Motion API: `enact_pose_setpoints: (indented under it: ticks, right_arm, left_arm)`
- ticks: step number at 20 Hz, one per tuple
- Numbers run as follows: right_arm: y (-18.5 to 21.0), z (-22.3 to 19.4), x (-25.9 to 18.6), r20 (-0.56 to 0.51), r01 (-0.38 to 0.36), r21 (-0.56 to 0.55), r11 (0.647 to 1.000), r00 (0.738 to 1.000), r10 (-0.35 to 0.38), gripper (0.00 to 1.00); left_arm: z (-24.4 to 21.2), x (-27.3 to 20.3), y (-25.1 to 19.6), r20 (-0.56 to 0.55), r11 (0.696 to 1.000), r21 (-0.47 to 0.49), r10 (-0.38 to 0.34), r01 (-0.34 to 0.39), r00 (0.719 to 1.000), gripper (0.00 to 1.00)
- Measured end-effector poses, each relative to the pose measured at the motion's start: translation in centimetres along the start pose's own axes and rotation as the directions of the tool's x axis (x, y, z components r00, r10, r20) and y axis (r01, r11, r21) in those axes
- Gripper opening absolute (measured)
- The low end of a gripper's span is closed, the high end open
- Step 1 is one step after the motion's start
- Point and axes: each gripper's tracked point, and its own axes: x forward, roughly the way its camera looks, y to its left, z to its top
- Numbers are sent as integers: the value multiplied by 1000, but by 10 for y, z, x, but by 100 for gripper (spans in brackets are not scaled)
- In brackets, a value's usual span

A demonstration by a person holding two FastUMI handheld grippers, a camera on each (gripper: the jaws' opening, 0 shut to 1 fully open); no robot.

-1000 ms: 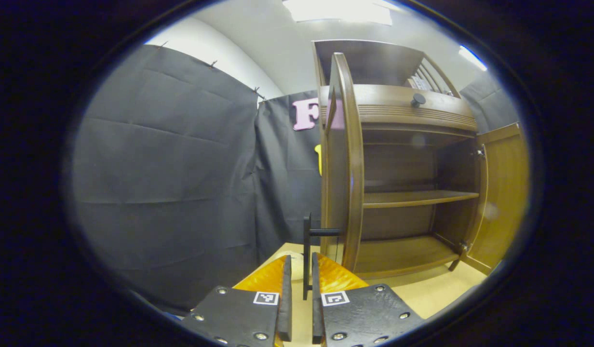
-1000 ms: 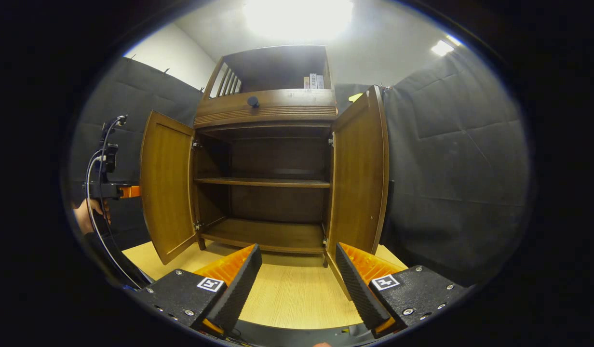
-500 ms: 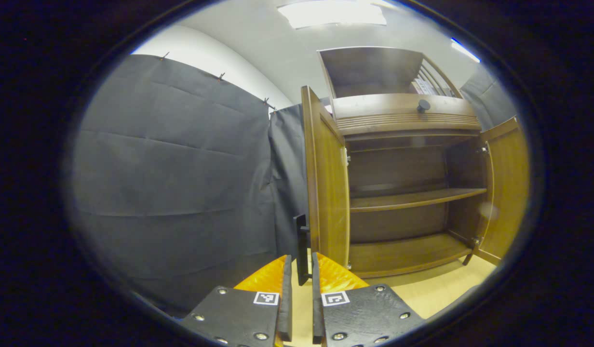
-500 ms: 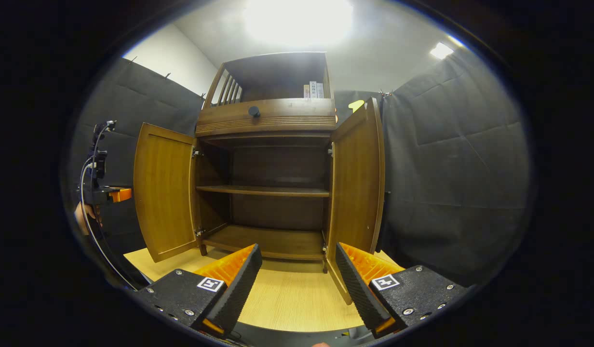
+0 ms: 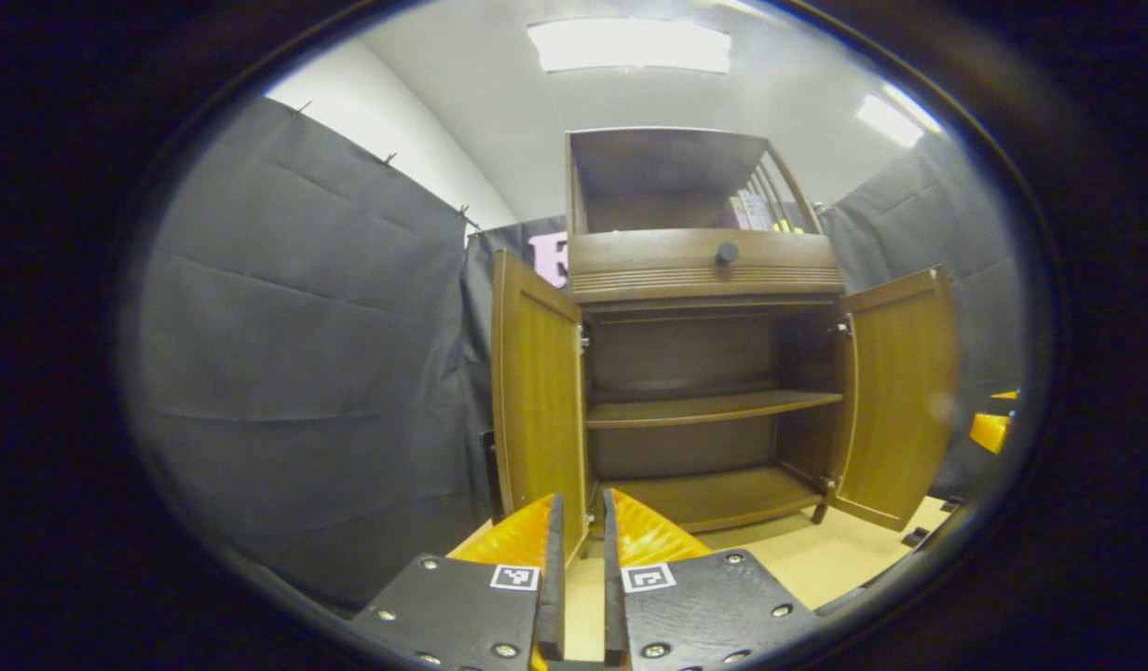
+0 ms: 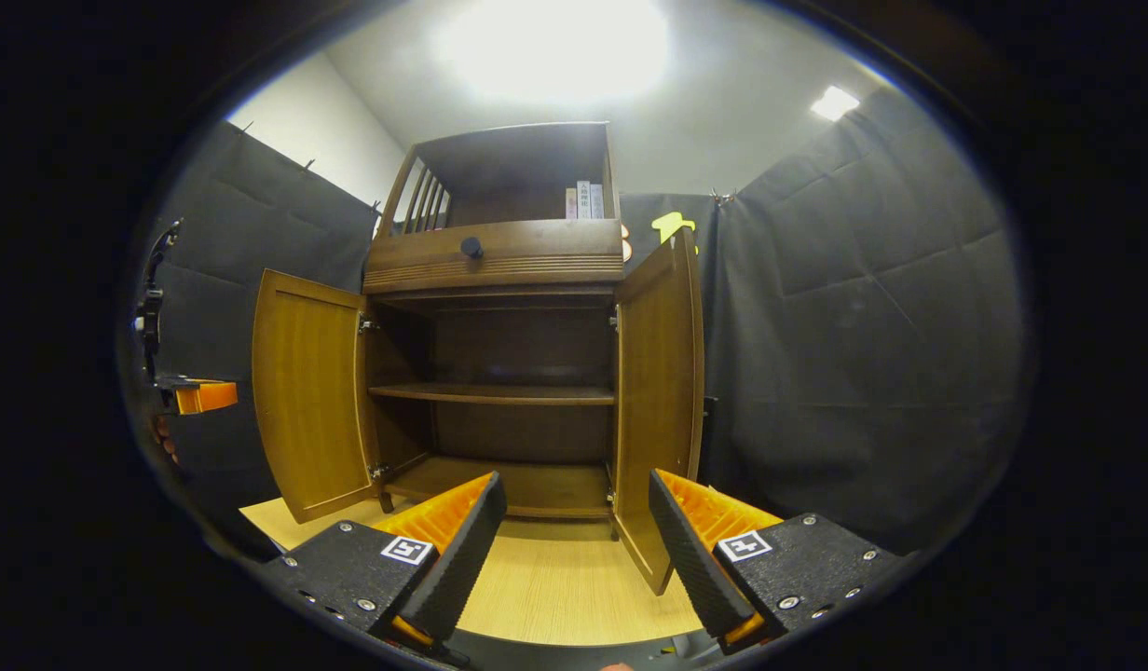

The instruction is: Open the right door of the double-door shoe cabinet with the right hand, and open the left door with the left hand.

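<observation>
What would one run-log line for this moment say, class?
left door: open | right door: open | left tongs: nearly closed, holding nothing | right tongs: open, holding nothing | shelves: bare

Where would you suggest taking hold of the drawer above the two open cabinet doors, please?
By its round knob, the only projecting part of the drawer front. Come straight in from the front with a finger on either side of the knob. The right gripper, open and facing it, looks well placed.

One cabinet [image 6: 509,270] — two doors (both open), two shelves.
</observation>
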Motion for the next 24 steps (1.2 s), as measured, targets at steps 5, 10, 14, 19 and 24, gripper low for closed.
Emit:
enact_pose_setpoints:
  ticks: [5, 10, 14, 19, 24]
  right_arm:
    - [1, 1, -6, 18, 22, 2, 1000, 1000, -22, 94]
    - [3, 2, -11, 19, 29, -1, 1000, 999, -29, 95]
    - [2, 4, -11, 23, 36, 6, 999, 999, -36, 95]
    - [-1, 9, -9, 32, 47, 22, 999, 998, -48, 95]
    - [-3, 13, -7, 35, 53, 26, 998, 998, -53, 95]
  left_arm:
    - [-11, -36, -10, -12, 1000, -3, 5, -5, 1000, 22]
    - [-22, -55, -11, -50, 1000, -11, 18, -19, 999, 33]
    - [-22, -64, -11, -51, 1000, 4, 14, -13, 999, 78]
    - [-14, -70, -12, -29, 999, 18, 42, -41, 999, 100]
    - [0, -74, -16, 11, 998, 37, 47, -47, 999, 100]
